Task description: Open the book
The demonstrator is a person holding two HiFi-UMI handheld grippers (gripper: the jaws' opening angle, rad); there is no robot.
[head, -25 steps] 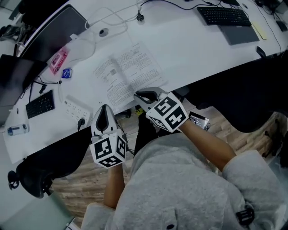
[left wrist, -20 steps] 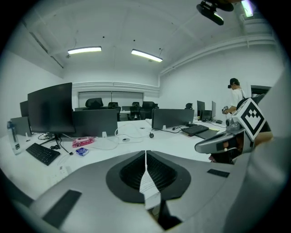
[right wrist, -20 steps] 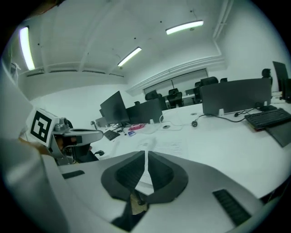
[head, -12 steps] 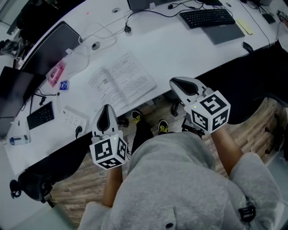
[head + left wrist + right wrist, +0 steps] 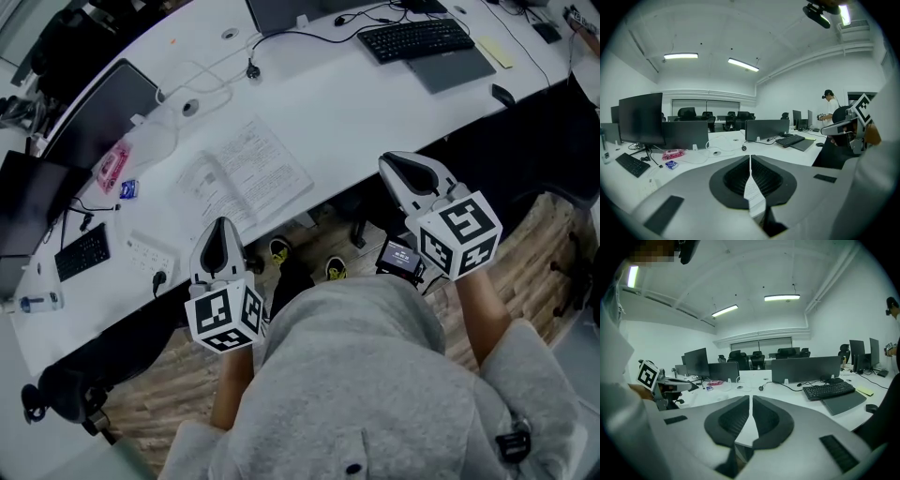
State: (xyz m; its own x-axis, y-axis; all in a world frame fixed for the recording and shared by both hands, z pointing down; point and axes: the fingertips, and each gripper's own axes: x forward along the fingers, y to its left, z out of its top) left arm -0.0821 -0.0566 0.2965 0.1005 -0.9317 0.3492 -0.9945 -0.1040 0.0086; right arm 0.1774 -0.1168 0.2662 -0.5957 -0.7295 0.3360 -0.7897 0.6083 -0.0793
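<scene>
The book [image 5: 246,173] lies open on the white desk [image 5: 347,103], its printed pages facing up. Both grippers hang off the desk's near edge, apart from the book. My left gripper [image 5: 218,227] is below the book's near-left corner, jaws shut with nothing in them. My right gripper [image 5: 401,164] is to the right of the book, over the desk's edge, also shut and empty. In the left gripper view, a strip of the page [image 5: 752,191] shows behind the shut left gripper [image 5: 750,157]. The right gripper view shows the shut right gripper [image 5: 751,397] in front of bare desk top.
A black keyboard [image 5: 415,39] and a grey laptop [image 5: 457,67] lie at the back right. A power strip [image 5: 150,253], a small keyboard [image 5: 82,251], a pink packet [image 5: 112,166] and a dark monitor [image 5: 103,98] are at the left. Cables [image 5: 211,70] run behind the book.
The right gripper has swung away from the book's near edge, to the right and upward. The left gripper drew back slightly. The book stays open.
</scene>
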